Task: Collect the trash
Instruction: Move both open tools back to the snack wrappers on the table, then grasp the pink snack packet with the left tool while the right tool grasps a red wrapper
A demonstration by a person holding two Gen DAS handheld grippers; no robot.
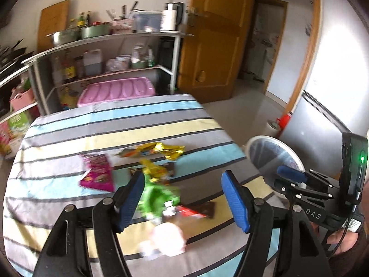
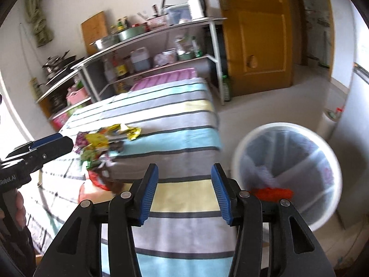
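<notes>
Several wrappers lie on the striped tablecloth (image 1: 69,143): a magenta packet (image 1: 98,173), a gold and orange wrapper (image 1: 156,151), a green wrapper (image 1: 159,198), a red and brown wrapper (image 1: 198,210) and a pale crumpled tissue (image 1: 168,240). My left gripper (image 1: 182,200) is open above the green wrapper. My right gripper (image 2: 184,194) is open and empty over the table's near right edge, beside the white trash bin (image 2: 288,175), which holds a red piece (image 2: 272,194). The right gripper also shows in the left wrist view (image 1: 293,175).
A metal shelf rack (image 1: 103,53) with pots, bottles and a kettle stands behind the table. A pink plastic box (image 1: 117,90) sits at its base. A wooden door (image 1: 214,37) is at the back, a fridge (image 1: 334,73) at right, floor between.
</notes>
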